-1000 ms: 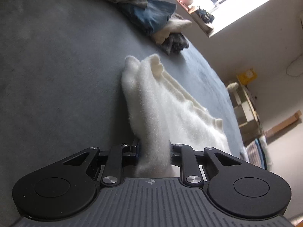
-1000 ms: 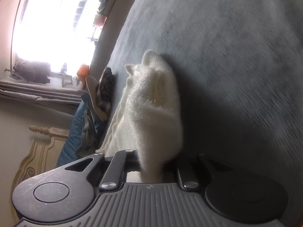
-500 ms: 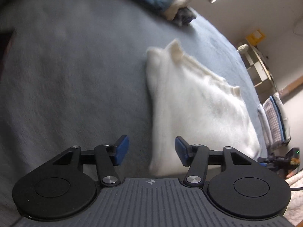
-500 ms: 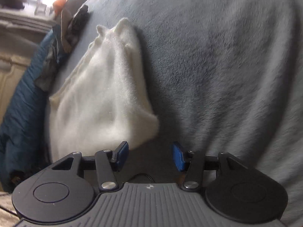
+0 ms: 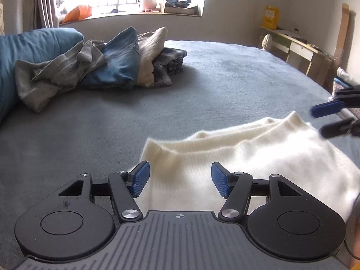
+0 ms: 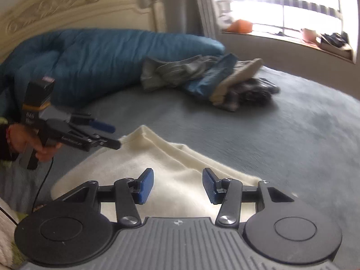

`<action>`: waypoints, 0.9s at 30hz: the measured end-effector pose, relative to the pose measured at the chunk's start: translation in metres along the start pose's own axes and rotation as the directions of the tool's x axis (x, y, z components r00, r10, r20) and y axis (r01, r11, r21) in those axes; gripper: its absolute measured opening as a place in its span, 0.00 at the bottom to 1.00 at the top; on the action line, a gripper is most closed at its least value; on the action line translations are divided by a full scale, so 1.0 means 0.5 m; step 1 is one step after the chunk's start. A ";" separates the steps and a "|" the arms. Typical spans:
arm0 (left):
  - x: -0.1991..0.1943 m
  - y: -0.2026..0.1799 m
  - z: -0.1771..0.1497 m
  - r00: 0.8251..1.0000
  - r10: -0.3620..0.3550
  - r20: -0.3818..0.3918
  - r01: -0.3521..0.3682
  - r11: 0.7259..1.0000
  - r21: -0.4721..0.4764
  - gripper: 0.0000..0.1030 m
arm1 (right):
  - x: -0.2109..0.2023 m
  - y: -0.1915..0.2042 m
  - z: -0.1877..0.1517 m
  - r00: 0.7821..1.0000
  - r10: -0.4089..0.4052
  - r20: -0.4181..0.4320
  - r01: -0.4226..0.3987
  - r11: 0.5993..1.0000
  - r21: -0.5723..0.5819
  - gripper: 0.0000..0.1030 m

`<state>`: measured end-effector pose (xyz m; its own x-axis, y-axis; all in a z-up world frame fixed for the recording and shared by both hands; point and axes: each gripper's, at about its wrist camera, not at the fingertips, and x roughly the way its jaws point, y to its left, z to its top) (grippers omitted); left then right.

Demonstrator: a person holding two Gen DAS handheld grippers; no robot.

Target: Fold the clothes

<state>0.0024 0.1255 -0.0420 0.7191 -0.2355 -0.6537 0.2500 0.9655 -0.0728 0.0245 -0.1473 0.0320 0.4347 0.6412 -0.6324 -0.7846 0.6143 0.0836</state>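
1. The left gripper (image 5: pixel 180 181) is hovering over the near edge of the folded white sweater (image 5: pixel 258 157), jaws edging wider with nothing gripped; only fabric is lying below the gap.
2. The right gripper (image 6: pixel 177 185) is hanging over the sweater too, jaws released but drifting closed. The risk is that the pads could be snagging the fluffy knit and dragging the fold open.
3. The sweater is sitting on the grey bedspread (image 5: pixel 225 85), top layers looking loose, so they may be slipping apart.
4. Beyond the sweater, the unfolded clothes pile (image 5: pixel 108 65) is waiting; a hasty reach could be brushing the finished fold.
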 end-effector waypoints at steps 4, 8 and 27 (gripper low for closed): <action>0.024 0.013 0.005 1.000 0.010 -0.005 -0.010 1.000 -0.008 0.58 | 0.128 0.022 0.029 0.997 0.048 -0.062 -0.054 0.994 -0.094 0.44; 0.047 0.032 0.000 1.000 -0.001 -0.028 0.000 1.000 -0.009 0.55 | 0.207 0.030 0.021 0.990 0.059 -0.129 -0.083 0.979 -0.188 0.39; 0.068 0.114 -0.033 0.991 -0.136 0.001 0.134 0.977 -0.168 0.39 | 0.328 0.049 0.023 0.954 0.128 -0.270 -0.210 0.931 -0.299 0.04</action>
<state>0.0304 0.1743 -0.0808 0.6790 -0.3649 -0.6371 0.2319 0.9299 -0.2854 0.0816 -0.0216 -0.0608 0.1950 0.5665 -0.8007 -0.9538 0.2996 -0.0203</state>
